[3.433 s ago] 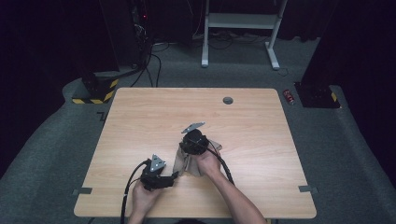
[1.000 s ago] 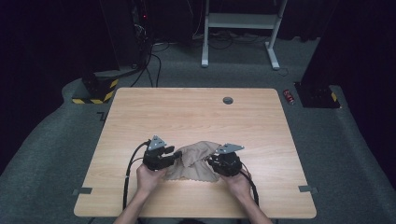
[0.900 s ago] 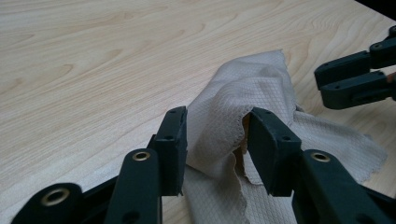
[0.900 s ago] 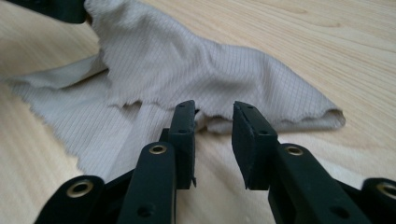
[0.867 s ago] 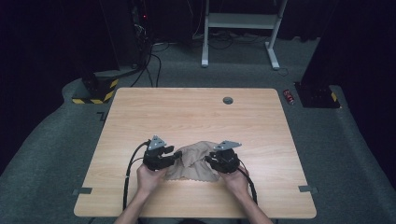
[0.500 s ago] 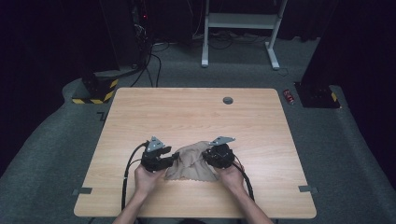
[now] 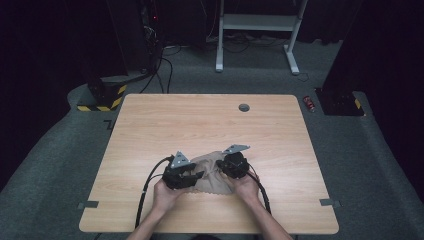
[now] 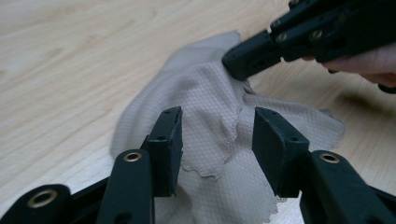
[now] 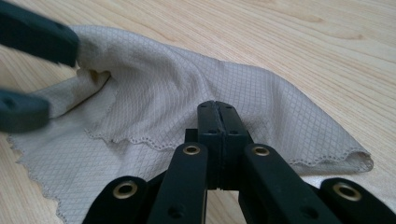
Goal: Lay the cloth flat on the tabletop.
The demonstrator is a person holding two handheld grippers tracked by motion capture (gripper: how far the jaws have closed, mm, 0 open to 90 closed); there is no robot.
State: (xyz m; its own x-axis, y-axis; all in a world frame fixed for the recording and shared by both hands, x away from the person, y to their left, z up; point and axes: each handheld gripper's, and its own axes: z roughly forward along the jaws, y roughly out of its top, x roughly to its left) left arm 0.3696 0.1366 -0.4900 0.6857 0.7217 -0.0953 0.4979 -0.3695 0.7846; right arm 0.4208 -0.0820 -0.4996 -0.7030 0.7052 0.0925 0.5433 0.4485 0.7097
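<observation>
Left gripper view, nearest first. Looked along the left gripper: jaws parted, just eased wider, set either side of a scalloped fold of beige cloth without pinching it. Just beyond, found the right gripper clenched on a raised ridge of that same cloth, tenting it up off the wooden table.

From the high view, placed the cloth crumpled near the table's front edge, between the two hands, with both grippers close together over it. Farther off, noted a small round grommet hole near the far edge. Past that, made out grey carpet and a white desk frame in the dark.

Judged the risks from here:
- A slipped hem, if grabbed too shallow by the left jaws.
- A cloth dragged sideways or bunched tighter rather than spread, if pulled while pinched by so thin a ridge on the right.
- A fold lost altogether, if tugged before the left jaws closed.
</observation>
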